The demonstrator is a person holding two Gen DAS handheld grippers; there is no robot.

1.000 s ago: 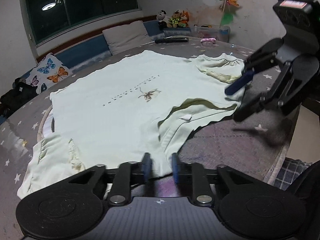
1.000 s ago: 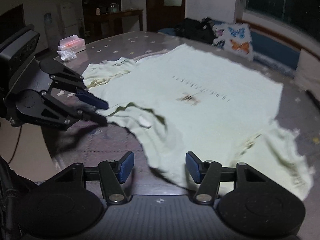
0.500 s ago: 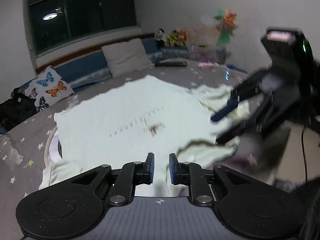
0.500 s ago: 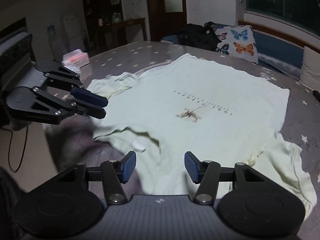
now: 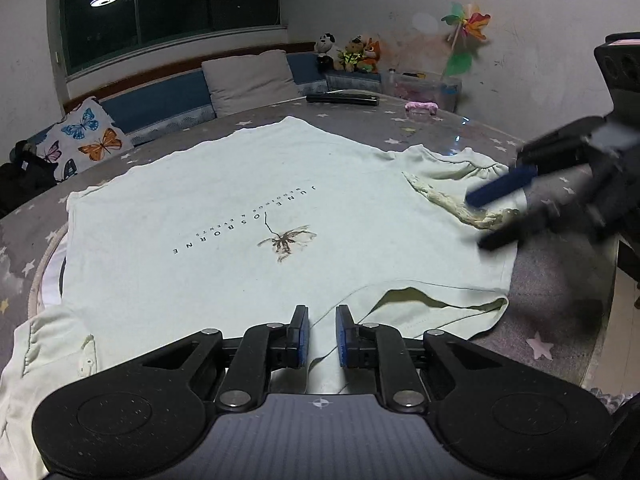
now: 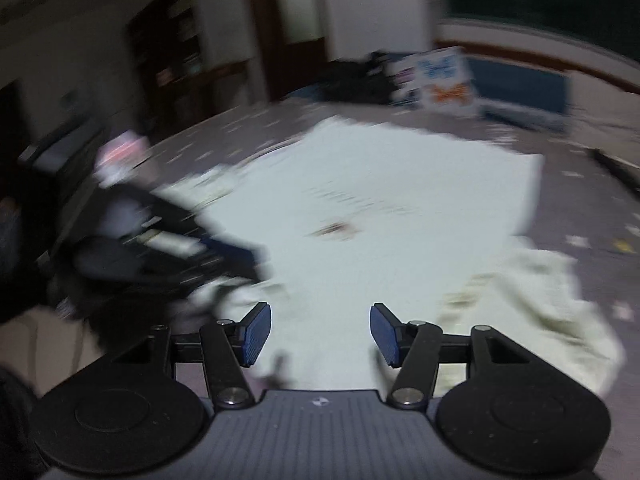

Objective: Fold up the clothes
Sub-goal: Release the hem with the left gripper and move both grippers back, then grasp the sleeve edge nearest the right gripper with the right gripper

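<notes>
The pale green T-shirt point(image 5: 224, 216) lies spread face up on the star-patterned desk point(image 5: 420, 128), its printed text and small insect motif showing, collar end nearest the left hand-held gripper point(image 5: 319, 336). No fold has been made yet, as far as the pictures show: both sleeves are out to the sides, the body is open and flat, and only the collar area just ahead and to the right of the left hand-held gripper is still rumpled, with a dark gap where the neckline gapes. So the task looks to be at its start, with the smoothing-out about done and all of the folding left.

The left hand-held gripper has its blue pads drawn close together, a narrow gap between them, and a ridge of the shirt's near edge runs up into that gap; whether the pads actually pinch it I cannot tell. The right hand-held gripper point(image 6: 320, 334) stands well open with nothing between its pads, hovering over the near edge of the shirt; from the left wrist view it hangs above the far-right sleeve point(image 5: 460, 172). Its own view is heavily blurred.

A sensible next step is probably bringing a sleeve or side in over the body.
</notes>
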